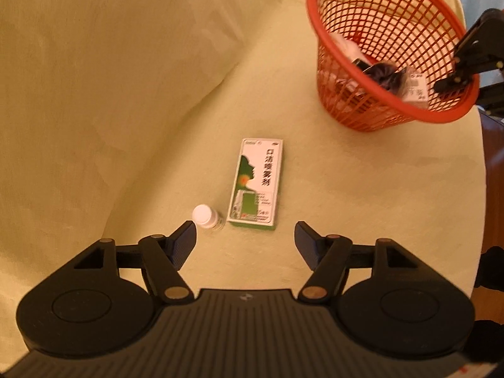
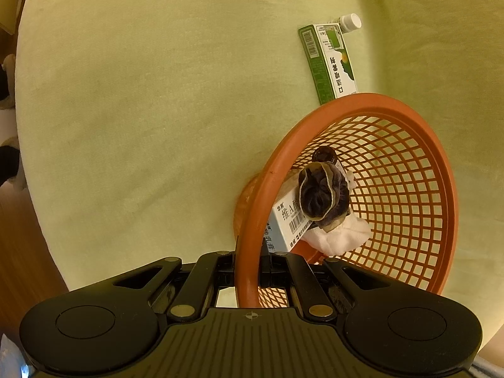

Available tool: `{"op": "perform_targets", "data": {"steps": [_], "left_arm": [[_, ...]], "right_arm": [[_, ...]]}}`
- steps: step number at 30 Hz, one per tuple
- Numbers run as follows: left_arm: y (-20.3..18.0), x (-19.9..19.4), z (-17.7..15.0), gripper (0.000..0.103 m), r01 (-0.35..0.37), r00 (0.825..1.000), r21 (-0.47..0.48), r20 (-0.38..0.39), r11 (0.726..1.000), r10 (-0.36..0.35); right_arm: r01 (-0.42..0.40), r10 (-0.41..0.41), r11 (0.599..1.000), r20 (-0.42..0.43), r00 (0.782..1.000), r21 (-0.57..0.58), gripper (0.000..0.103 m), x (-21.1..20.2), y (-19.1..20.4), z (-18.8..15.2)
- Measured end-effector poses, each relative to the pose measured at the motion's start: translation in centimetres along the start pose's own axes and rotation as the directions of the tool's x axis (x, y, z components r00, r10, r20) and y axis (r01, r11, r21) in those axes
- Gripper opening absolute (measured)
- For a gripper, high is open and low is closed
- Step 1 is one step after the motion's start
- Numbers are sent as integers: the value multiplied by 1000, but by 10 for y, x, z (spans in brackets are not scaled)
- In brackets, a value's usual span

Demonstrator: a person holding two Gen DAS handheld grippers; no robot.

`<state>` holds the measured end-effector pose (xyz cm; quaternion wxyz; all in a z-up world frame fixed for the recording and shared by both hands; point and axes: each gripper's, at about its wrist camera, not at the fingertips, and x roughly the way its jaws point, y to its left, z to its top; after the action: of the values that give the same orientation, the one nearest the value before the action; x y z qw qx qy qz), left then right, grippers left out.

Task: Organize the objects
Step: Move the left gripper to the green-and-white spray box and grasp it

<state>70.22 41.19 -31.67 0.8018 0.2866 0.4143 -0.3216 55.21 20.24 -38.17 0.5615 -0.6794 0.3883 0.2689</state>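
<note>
My open left hand-held gripper (image 1: 245,236) stood just short of the green-and-white cardboard box (image 1: 256,186) lying flat on the worktop (image 1: 126,110), long axis pointing away, while my right hand-held gripper (image 2: 250,261) clamped the orange mesh plastic basket (image 2: 409,110).

The basket (image 2: 409,145) rim hides the near end of the green box (image 2: 330,63) ahead of the right gripper (image 2: 250,261). Beyond the open left gripper (image 1: 245,236), the basket's contents are blurred; the dark scrunchie (image 2: 321,195) covers part of a white box (image 2: 283,220).
</note>
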Motion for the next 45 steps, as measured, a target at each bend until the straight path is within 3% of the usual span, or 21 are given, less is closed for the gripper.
{"op": "perform_targets", "data": {"steps": [10, 27, 45], "left_arm": [[18, 22, -3, 65, 9, 1000, -16, -13, 1000, -10], [3, 50, 26, 65, 59, 998, 26, 11, 998, -59], [0, 106, 27, 65, 80, 996, 72, -48, 994, -77]], "right_arm": [[39, -39, 999, -12, 999, -5, 0, -3, 7, -6], [82, -80, 996, -65, 995, 26, 4, 2, 9, -49], [27, -23, 997, -68, 997, 65, 5, -16, 29, -68]]}}
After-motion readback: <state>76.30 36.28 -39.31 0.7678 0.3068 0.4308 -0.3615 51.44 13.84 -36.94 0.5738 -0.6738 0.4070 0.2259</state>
